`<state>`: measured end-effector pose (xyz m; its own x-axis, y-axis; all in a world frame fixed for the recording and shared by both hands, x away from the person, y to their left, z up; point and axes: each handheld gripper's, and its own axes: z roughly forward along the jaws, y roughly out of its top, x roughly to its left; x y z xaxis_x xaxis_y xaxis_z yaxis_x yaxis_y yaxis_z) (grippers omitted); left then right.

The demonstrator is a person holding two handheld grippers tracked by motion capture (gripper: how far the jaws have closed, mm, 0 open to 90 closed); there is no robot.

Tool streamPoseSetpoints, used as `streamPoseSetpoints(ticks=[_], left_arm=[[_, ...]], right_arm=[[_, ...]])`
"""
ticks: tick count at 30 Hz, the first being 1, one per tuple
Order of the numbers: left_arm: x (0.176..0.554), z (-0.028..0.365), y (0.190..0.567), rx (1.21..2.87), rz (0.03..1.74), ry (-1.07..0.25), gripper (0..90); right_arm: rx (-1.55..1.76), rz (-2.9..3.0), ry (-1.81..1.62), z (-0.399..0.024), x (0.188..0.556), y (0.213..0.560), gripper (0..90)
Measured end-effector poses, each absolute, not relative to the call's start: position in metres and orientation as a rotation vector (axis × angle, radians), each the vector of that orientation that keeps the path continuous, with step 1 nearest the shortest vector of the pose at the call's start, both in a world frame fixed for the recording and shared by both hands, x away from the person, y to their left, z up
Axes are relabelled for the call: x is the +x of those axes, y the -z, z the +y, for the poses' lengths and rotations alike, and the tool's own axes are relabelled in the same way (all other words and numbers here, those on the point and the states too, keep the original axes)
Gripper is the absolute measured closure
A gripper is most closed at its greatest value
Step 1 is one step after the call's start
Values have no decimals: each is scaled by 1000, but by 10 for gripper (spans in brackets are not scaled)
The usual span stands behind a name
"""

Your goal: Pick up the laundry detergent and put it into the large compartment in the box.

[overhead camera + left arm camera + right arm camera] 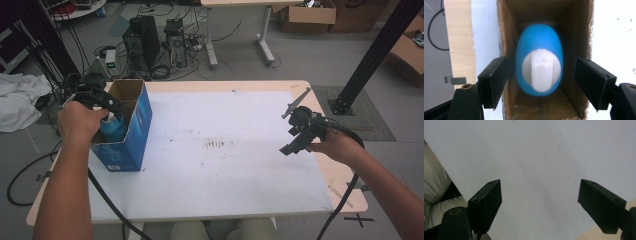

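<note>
A blue carton (131, 131) with an open top stands on the white table sheet (225, 150) at the left. Inside it sits a blue bottle (113, 128) with a white cap. In the left gripper view the bottle (539, 65) stands in the box (509, 32), its white cap (541, 72) facing the camera. My left gripper (107, 102) hovers over the carton mouth, open, its jaws on either side of the bottle (539, 82) without touching it. My right gripper (292, 145) is held above the sheet at the right, open and empty (539, 202).
The wooden table edge (340, 185) shows around the sheet. On the floor beyond are two computer towers (142, 40), cables, cardboard boxes (307, 15) and a black post (367, 60). White cloth (17, 100) lies far left.
</note>
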<state>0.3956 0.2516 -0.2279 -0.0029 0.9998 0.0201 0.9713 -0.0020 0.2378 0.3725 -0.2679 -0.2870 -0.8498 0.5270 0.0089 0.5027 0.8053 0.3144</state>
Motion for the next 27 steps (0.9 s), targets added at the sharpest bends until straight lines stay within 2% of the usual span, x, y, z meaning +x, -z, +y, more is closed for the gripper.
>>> streamPoseSetpoints(ticks=[9, 27], left_arm=[[392, 245, 209, 2080, 2086, -301, 232], [390, 210, 173, 2114, 1991, -343, 212]], right_arm=[[824, 2901, -484, -267, 370, 283, 194], [814, 2892, -491, -268, 364, 277, 194]])
